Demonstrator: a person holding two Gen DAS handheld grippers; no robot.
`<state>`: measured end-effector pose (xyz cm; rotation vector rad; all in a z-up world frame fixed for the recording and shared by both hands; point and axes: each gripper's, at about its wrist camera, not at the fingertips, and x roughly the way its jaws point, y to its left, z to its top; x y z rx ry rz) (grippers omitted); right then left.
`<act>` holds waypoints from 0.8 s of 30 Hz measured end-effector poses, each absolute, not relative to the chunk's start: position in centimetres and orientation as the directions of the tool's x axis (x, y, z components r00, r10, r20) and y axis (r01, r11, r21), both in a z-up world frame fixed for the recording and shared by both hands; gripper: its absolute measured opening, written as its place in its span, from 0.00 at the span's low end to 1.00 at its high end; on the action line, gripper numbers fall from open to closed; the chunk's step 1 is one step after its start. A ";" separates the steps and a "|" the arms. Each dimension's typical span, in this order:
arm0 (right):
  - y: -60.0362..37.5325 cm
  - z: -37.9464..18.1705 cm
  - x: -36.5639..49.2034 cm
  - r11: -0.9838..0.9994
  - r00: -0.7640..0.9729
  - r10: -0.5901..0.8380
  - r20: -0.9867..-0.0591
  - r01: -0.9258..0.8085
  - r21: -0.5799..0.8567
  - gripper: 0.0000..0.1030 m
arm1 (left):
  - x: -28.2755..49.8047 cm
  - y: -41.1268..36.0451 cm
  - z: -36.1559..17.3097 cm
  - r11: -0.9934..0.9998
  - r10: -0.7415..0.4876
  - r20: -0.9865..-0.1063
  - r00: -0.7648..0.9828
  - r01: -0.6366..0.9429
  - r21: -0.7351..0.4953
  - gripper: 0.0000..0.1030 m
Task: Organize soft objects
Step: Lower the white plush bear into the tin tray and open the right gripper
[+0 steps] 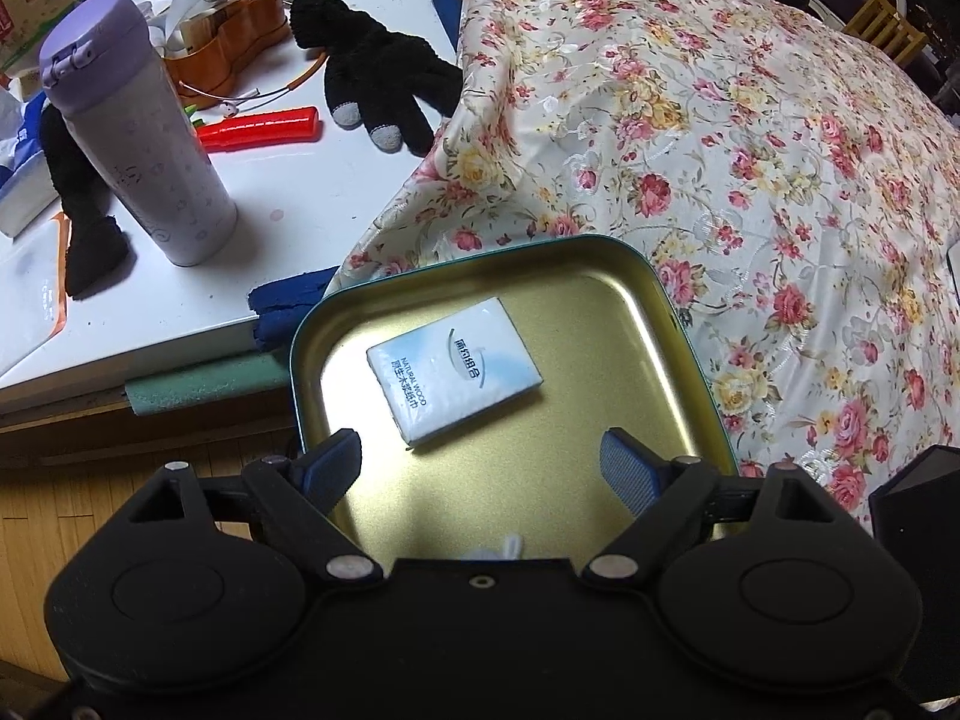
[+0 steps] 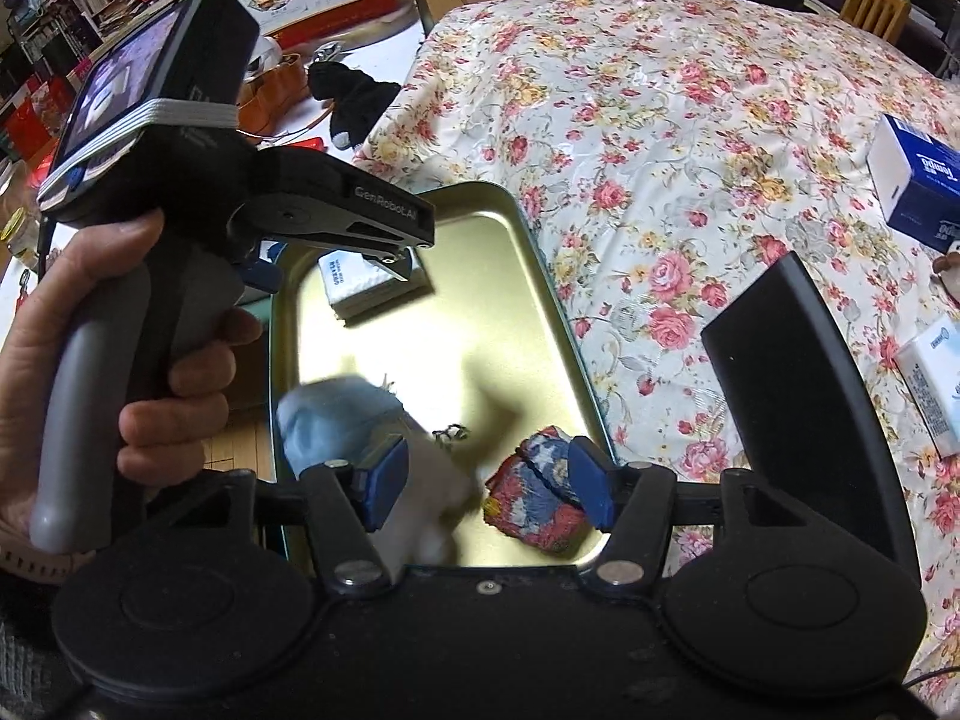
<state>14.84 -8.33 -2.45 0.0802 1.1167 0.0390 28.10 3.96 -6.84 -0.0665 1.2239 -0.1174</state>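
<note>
Left wrist view. Hovering over gold tin tray (image 1: 660, 324) resting on flowered cloth (image 1: 750, 138), at the cloth's near left edge. Left gripper (image 1: 483, 462) standing spread, blue pads apart, nothing between them. Tissue pack (image 1: 453, 378) lying flat near the tray's middle, tilted, apart from both pads. White scrap of something peeking at the tray's near edge, half hidden by the gripper body; cannot tell what. Left of the cloth, white table (image 1: 288, 204) carrying a lavender bottle (image 1: 135, 132) upright, a black glove (image 1: 384, 78) at the table's right edge touching the cloth, a red case (image 1: 258, 129) between bottle and glove.

Right wrist view. Looking down into the same tray (image 2: 540, 276). Right gripper (image 2: 486, 483) part-spread, pads not pressing anything. Pale blue soft cloth (image 2: 336, 414) lying blurred at the tray's near left corner, just beside the left pad. Red-and-blue patterned cloth bundle (image 2: 534, 504) sitting at the tray's near right corner, touching or just beside the right pad; cannot tell which. Hand (image 2: 90, 372) gripping the left tool's handle, its fingers (image 2: 393, 258) hanging over the tissue pack (image 2: 360, 294) at the tray's far left. Blue box (image 2: 918, 180) lying at the cloth's right edge.
</note>
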 end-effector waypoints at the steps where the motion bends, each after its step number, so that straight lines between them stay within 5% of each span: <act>1: -8.4 -2.5 14.8 0.996 0.437 0.070 -0.897 0.012 0.083 0.56 | 28.1 3.9 -6.9 0.992 -0.124 -0.934 0.334 0.056 -0.112 0.81; 24: -8.4 -2.3 13.9 0.998 0.407 0.031 -0.913 0.043 0.053 0.56 | 27.9 4.2 -7.3 0.994 -0.100 -0.944 0.314 0.065 -0.084 0.84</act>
